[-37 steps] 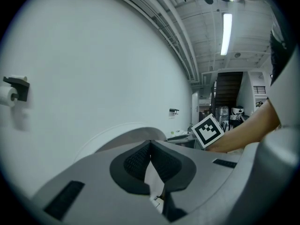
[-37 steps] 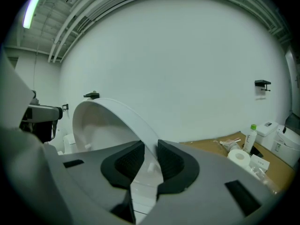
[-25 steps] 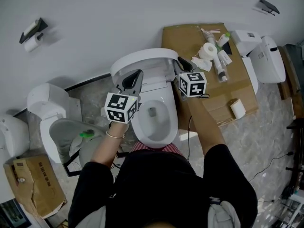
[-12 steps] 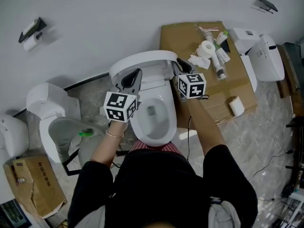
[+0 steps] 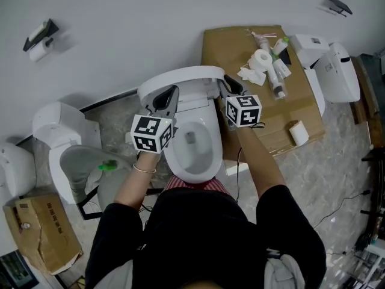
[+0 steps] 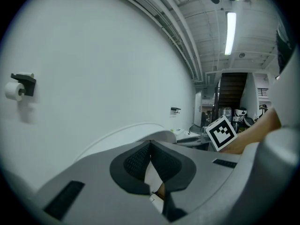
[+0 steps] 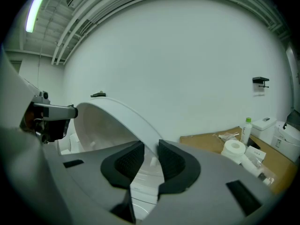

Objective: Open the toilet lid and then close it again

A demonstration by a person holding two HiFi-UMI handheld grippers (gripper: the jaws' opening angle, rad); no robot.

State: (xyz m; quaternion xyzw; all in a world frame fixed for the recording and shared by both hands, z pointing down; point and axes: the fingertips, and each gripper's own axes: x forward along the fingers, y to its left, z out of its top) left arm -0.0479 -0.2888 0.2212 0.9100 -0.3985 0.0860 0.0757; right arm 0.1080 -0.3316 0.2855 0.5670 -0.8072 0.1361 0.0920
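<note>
The white toilet's lid (image 5: 180,76) stands raised over the open bowl (image 5: 191,155), close to the wall. My right gripper (image 5: 227,83) is at the lid's right edge. In the right gripper view the lid's rim (image 7: 112,118) runs between the pads, and the right gripper (image 7: 146,159) is shut on it. My left gripper (image 5: 170,95) is at the lid's left side. In the left gripper view the left gripper (image 6: 150,146) has its pads meeting at the tips, and the lid (image 6: 126,135) curves just beyond them.
A cardboard box (image 5: 301,119) right of the toilet carries a paper roll (image 5: 263,62) and tubes. A second toilet (image 5: 60,143) stands at the left and a third (image 5: 337,71) at the far right. A paper-roll holder (image 5: 39,41) hangs on the wall.
Almost nothing: both grippers and the raised lid stay where they were, and only the head view has shifted slightly.
</note>
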